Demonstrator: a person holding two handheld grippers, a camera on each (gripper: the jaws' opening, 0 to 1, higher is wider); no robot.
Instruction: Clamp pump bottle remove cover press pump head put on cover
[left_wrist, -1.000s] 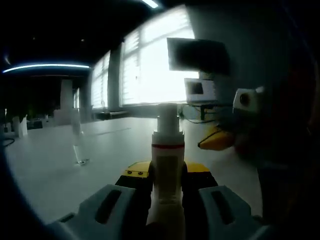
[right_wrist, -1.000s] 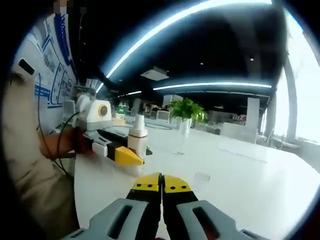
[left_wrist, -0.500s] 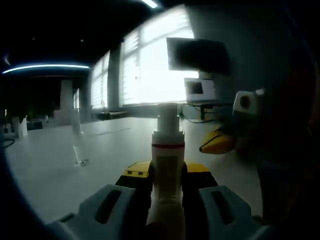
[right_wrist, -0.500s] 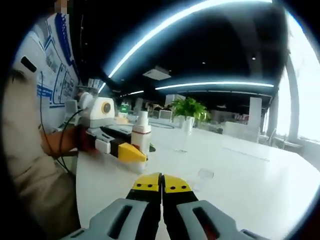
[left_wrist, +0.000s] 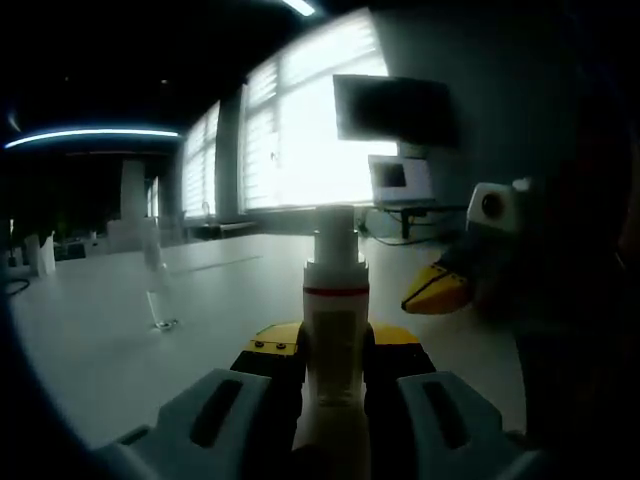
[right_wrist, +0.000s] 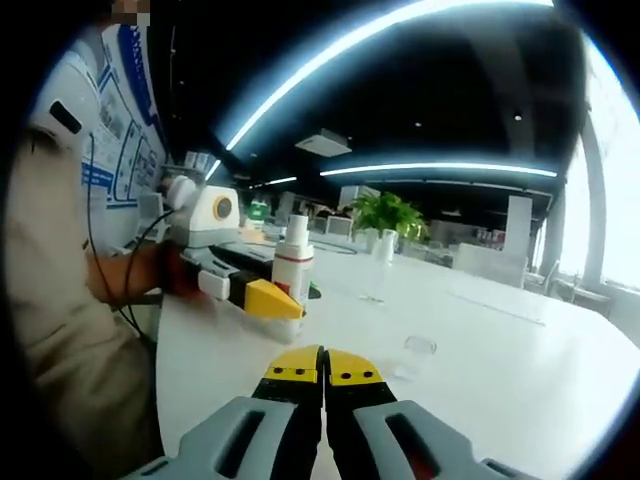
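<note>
A white pump bottle (left_wrist: 335, 320) with a red ring below its bare pump head stands upright on the white table (left_wrist: 100, 340), and my left gripper (left_wrist: 335, 375) is shut on its body. In the right gripper view the same bottle (right_wrist: 293, 262) shows at left, clamped by the left gripper (right_wrist: 262, 296), which a hand holds. A small clear cover (right_wrist: 419, 347) lies on the table to the right of the bottle, apart from it. My right gripper (right_wrist: 323, 366) is shut with nothing in it, short of the bottle; its yellow tip (left_wrist: 438, 290) enters the left gripper view from the right.
A tall clear glass (left_wrist: 157, 290) stands on the table left of the bottle, seen again as a glass (right_wrist: 376, 282) before a potted plant (right_wrist: 388, 214). A person in a light shirt (right_wrist: 50, 300) sits at the table's left. Monitors (left_wrist: 398, 178) stand by the window.
The right gripper has drifted: in its view the bottle, left gripper and cover sit further right and a bit larger. The left gripper keeps its hold on the bottle.
</note>
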